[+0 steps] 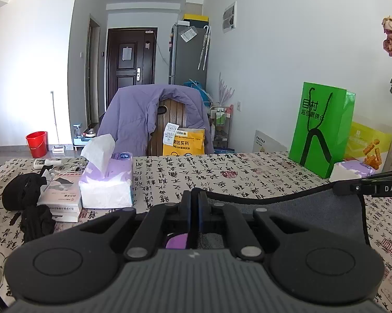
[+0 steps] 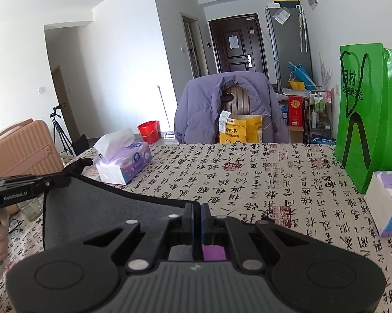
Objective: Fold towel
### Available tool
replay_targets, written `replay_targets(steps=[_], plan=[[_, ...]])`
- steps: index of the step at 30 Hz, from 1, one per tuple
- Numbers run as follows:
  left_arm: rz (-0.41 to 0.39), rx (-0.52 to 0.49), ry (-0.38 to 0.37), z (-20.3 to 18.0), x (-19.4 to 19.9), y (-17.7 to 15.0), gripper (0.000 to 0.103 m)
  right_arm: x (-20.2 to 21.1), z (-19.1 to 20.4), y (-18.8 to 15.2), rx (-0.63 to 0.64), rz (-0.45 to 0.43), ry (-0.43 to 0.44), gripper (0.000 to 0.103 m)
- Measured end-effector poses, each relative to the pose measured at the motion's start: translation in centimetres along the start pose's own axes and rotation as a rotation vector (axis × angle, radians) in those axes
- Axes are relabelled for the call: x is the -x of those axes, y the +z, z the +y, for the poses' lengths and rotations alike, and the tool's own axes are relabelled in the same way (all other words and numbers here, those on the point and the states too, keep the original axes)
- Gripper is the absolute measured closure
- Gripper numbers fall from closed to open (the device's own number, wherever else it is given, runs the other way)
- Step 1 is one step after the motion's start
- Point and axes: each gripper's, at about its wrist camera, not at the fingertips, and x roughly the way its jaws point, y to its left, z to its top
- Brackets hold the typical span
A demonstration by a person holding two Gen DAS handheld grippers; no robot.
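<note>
Holding the dark grey, black-edged terry towel point(image 1: 287, 208) above the calligraphy-print tablecloth point(image 1: 248, 172): left gripper point(image 1: 195, 195) and right gripper point(image 2: 197, 210) each pinch its hem. Soft, light, sagging between them; hem corners likely grip best.

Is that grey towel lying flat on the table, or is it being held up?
Held up. The grey towel hangs stretched between the left gripper and right gripper, jaws shut on its dark-trimmed top edge, above the patterned tablecloth.
</note>
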Motion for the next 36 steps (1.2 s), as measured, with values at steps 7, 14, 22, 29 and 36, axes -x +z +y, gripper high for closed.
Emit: replay_targets(steps=[7,14,22,29,36], plan=[[0.019,-0.013,0.009,0.1,-2.2,0.4,0.097,-1.5,-0.8,0.5,0.001,0.013,-0.004,0.098],[0.047,-0.021,0.018,0.5,-4.8,0.5,0.097,-3.3,-1.8,1.0,0.0,0.028,-0.014,0.098],[0.081,-0.037,0.019,0.8,-7.9,0.4,0.097,-5.9,-3.1,1.3,-0.001,0.057,-0.026,0.098],[0.112,-0.051,0.018,1.3,-10.6,0.2,0.097,-8.3,-4.3,1.2,0.0,0.087,-0.038,0.098],[0.139,-0.053,0.01,1.7,-12.9,-0.4,0.097,-10.1,-5.4,1.0,-0.005,0.105,-0.055,0.098]])
